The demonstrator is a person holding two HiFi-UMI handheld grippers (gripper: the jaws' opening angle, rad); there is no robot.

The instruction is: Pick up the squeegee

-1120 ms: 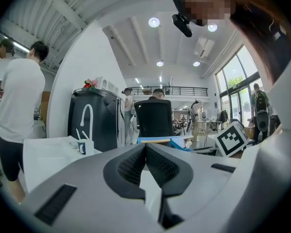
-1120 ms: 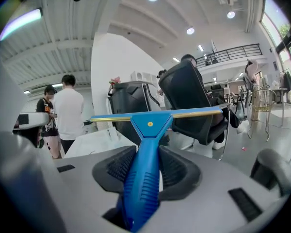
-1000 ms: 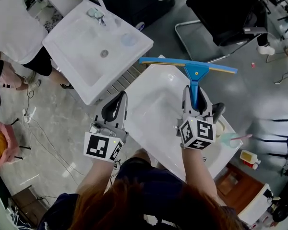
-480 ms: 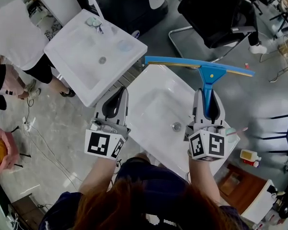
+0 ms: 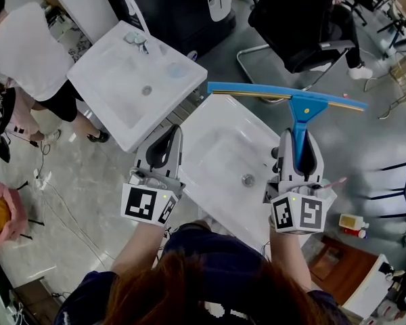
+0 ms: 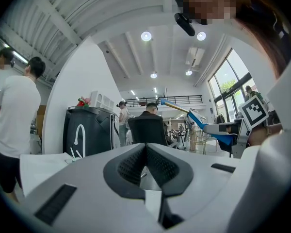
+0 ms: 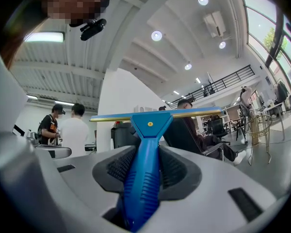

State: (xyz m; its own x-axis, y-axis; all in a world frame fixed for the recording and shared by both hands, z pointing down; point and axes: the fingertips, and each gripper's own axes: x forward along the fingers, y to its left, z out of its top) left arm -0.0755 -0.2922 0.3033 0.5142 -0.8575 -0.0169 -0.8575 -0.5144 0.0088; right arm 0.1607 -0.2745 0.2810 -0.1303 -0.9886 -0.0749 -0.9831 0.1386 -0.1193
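Observation:
The squeegee [image 5: 291,99] is blue, with a long blade and a ribbed handle, and it is held in the air over the far edge of a white sink [image 5: 216,141]. My right gripper [image 5: 299,139] is shut on its handle, blade pointing away from me. In the right gripper view the handle [image 7: 143,178] sits pinched between the dark pads and the blade [image 7: 155,114] runs level across. My left gripper [image 5: 168,139] hovers over the sink's left edge, shut with nothing in it. In the left gripper view that gripper [image 6: 146,150] shows its pads touching, with the squeegee [image 6: 201,123] off to the right.
A second white sink [image 5: 115,93] with a faucet stands at the upper left. A person in a white shirt [image 5: 20,46] is beside it. A black chair [image 5: 304,19] sits beyond the squeegee. A small bottle [image 5: 352,223] lies on the floor at the right.
The right gripper has lifted the squeegee higher and carried it to the right, away from the sink basin. The left gripper has risen a little, still shut.

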